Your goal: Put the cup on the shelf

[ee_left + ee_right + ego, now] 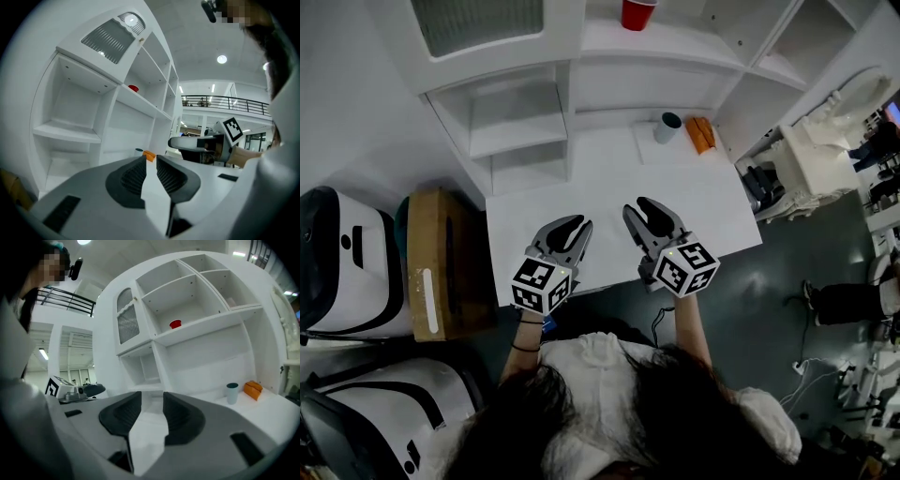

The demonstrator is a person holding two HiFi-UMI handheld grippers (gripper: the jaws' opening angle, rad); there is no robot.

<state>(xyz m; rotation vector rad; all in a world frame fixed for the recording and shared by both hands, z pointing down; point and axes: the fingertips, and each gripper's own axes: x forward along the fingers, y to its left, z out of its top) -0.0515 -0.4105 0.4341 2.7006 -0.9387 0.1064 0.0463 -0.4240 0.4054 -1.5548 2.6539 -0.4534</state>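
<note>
1. Person's dark hair [581, 422] fills the bottom of the head view; both arms reach out over the white worktop [609, 178].
2. Left gripper [570, 228] hangs over the worktop's near edge; its jaws stand a narrow slit apart, with nothing between them.
3. Right gripper [647, 208] is just beside it; its jaws are partly spread and empty.
4. Red cup [637, 13] stands upright on the shelf [694, 47], well apart from both grippers; a grey-blue cup [667, 127] stands on the worktop beside an orange block [700, 134].
</note>
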